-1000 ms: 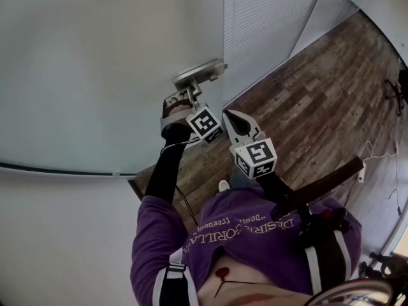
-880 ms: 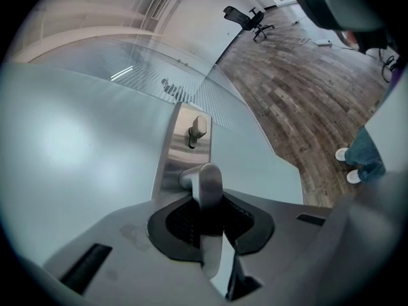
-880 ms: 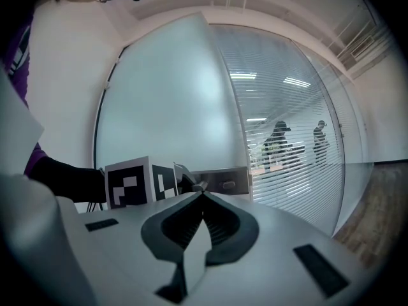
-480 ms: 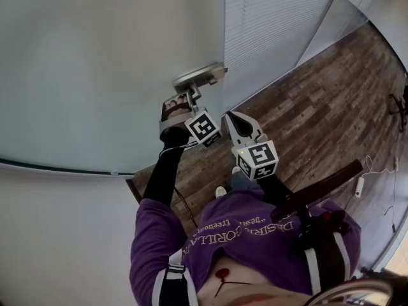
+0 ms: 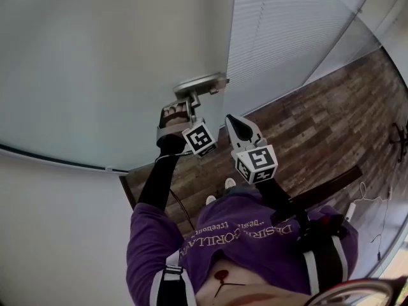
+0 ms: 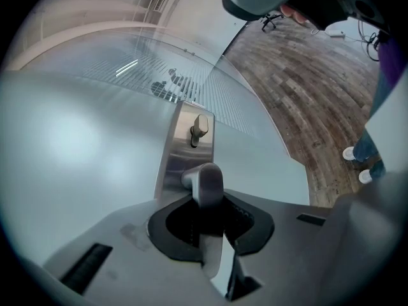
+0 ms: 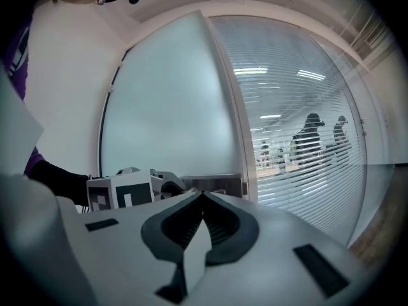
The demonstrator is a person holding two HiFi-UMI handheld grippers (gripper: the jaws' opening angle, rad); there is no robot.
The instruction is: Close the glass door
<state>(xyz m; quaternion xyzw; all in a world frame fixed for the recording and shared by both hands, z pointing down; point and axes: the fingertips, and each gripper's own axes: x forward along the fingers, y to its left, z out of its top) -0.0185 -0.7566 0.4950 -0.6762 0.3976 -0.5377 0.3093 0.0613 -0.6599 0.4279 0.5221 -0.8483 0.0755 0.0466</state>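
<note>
The frosted glass door (image 5: 108, 75) fills the left of the head view, with its metal handle plate (image 5: 201, 81) at the free edge. My left gripper (image 5: 189, 101) is shut on the lever door handle (image 6: 205, 177), which runs between the jaws below the plate (image 6: 185, 148) and a small thumb-turn (image 6: 199, 127). My right gripper (image 5: 231, 120) hangs just right of the left one, shut with nothing in it and touching nothing. In the right gripper view its tips (image 7: 203, 197) meet, and the left gripper's marker cube (image 7: 121, 193) shows beside the door (image 7: 166, 107).
A glass wall with slatted blinds (image 5: 280, 37) stands right of the door edge, with people dimly seen behind it (image 7: 312, 129). Wood-plank floor (image 5: 306, 126) spreads to the right. The person's shoes (image 5: 220, 183) stand close to the door.
The door's edge has shifted right in the head view and less floor shows beyond it. Both grippers moved along with it, the left keeping its hold on the handle.
</note>
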